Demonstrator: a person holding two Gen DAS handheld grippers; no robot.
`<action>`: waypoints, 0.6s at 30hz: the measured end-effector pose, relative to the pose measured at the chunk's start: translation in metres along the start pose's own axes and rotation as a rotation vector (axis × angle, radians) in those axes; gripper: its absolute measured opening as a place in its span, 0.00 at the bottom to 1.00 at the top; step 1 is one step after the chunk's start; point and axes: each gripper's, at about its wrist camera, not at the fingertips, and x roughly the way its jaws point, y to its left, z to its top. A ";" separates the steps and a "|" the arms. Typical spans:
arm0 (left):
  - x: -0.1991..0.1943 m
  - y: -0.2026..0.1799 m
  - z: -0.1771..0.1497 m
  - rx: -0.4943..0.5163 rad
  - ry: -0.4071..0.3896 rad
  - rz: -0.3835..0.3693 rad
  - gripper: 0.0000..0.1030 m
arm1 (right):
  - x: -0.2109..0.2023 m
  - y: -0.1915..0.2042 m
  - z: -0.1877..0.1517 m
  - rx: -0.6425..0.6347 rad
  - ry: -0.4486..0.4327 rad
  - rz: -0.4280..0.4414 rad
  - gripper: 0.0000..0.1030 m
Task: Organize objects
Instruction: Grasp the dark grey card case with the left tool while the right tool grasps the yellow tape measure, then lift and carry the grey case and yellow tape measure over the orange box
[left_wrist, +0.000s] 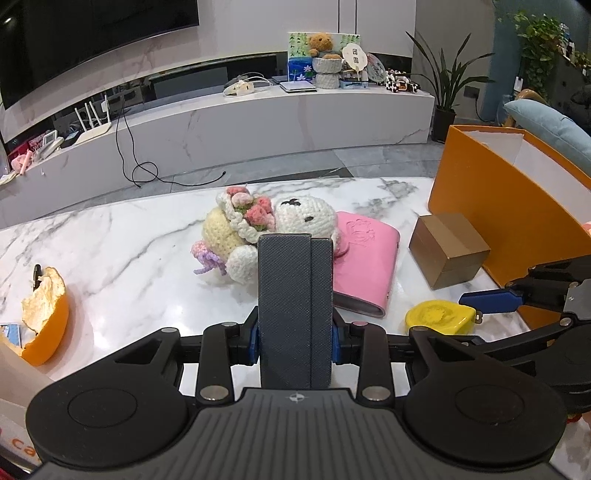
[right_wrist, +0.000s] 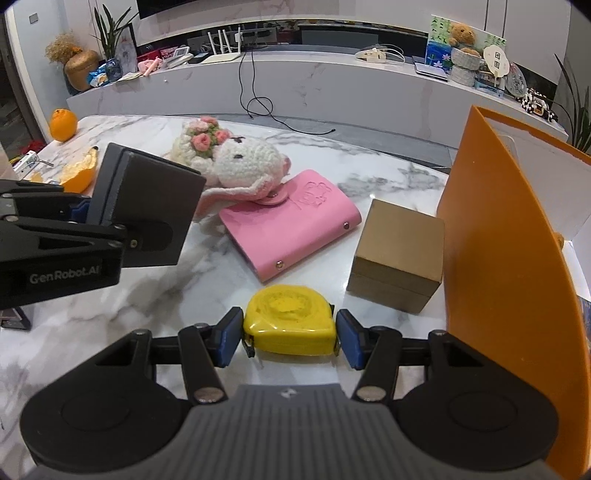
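My left gripper (left_wrist: 295, 338) is shut on a dark grey case (left_wrist: 294, 306) and holds it upright above the marble table (left_wrist: 110, 236); the case also shows in the right wrist view (right_wrist: 155, 206). My right gripper (right_wrist: 290, 334) has its blue pads on either side of a yellow tape measure (right_wrist: 290, 323) that lies on the table; whether the pads press it I cannot tell. The tape measure also shows in the left wrist view (left_wrist: 437, 317). A crocheted doll (right_wrist: 236, 158), a pink wallet (right_wrist: 291, 221) and a brown box (right_wrist: 397, 254) lie ahead.
A tall orange box (right_wrist: 498, 266) stands open at the right. An orange peel (left_wrist: 46, 314) lies at the left, and a whole orange (right_wrist: 63, 124) sits at the table's far left corner. A TV bench runs along the back wall.
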 end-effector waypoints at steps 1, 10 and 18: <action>-0.002 -0.001 0.000 0.001 -0.002 0.001 0.38 | -0.002 0.000 0.000 0.000 -0.002 0.003 0.55; -0.004 -0.004 -0.002 0.004 0.002 0.017 0.38 | -0.013 0.004 -0.001 -0.023 -0.001 0.023 0.55; -0.004 -0.006 -0.004 0.004 0.003 0.014 0.38 | 0.002 0.009 -0.016 -0.060 0.131 0.025 0.55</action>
